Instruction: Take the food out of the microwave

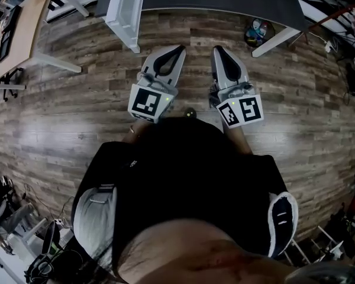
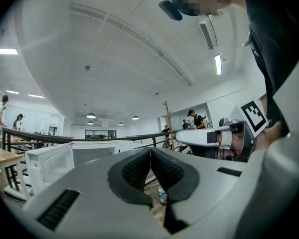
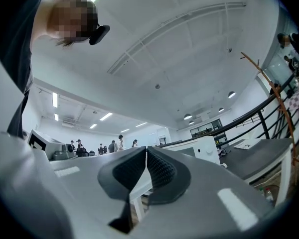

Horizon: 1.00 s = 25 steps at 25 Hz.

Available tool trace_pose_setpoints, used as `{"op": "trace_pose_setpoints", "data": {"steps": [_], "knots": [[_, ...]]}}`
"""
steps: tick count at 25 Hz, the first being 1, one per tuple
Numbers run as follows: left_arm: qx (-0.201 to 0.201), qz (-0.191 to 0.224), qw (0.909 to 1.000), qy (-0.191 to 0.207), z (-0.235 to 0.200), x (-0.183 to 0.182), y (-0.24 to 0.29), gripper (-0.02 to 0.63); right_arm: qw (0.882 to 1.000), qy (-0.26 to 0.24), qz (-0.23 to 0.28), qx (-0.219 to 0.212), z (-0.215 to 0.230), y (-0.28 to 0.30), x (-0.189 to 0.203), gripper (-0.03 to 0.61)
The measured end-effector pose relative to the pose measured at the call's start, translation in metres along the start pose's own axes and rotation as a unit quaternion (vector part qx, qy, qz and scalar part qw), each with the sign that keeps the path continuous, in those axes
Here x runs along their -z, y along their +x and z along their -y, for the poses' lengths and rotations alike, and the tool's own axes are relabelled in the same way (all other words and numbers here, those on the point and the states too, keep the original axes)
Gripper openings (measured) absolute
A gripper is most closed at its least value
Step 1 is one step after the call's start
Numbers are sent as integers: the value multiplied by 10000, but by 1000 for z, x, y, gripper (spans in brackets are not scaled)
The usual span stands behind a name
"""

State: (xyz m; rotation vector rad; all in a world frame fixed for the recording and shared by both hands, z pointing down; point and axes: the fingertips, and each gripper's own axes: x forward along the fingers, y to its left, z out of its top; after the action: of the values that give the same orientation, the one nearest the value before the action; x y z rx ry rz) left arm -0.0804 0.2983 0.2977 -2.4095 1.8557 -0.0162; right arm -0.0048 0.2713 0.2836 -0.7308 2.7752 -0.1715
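White and boxy, the microwave [image 3: 197,151] stands on the dark-topped desk [image 1: 225,2], ahead of both grippers and well apart from them. A round knob shows on the right of its front panel. What lies inside it cannot be made out, and no food shows in any view.

The left gripper [image 2: 150,151] is held about level, with its two ribbed pads pressed flat together and nothing between them. The right gripper [image 3: 146,151] is tipped slightly upward. Its jaws are likewise closed on each other and it is empty. In the head view the two are held side by side in front of the person's dark-clothed body, tips toward the desk, each with its marker cube [image 1: 149,102] nearest the person.

Below the closed left jaws, a small cup [image 2: 162,197] stands on the wood-plank floor [image 1: 77,123] near the desk's white legs. A second desk of pale wood [image 1: 23,22] stands off to the left.

Farther back a dark railing [image 2: 65,139] crosses the room, and a bare wooden coat stand [image 2: 168,118] rises beyond it. Several people [image 3: 102,147] stand at the far wall under long ceiling lights.
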Motion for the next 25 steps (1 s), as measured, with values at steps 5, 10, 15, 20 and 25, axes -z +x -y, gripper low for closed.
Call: {"op": "trace_pose_setpoints", "data": {"steps": [5, 10, 15, 20, 25], "knots": [[-15, 5, 10000, 50, 3, 0, 18, 8, 9999, -27, -14, -112, 12, 1, -2, -3], [-70, -119, 9998, 109, 8, 3, 24, 8, 9998, 119, -110, -110, 26, -1, 4, -3], [-195, -242, 9994, 140, 4, 9, 26, 8, 9996, 169, -133, -163, 31, 3, 6, -3], [-243, -313, 9991, 115, 2, 17, 24, 8, 9993, 248, -210, -191, 32, 3, 15, -3], [-211, -340, 9992, 61, -2, 21, 32, 8, 9993, 190, -231, -211, 35, 8, 15, -3]]}}
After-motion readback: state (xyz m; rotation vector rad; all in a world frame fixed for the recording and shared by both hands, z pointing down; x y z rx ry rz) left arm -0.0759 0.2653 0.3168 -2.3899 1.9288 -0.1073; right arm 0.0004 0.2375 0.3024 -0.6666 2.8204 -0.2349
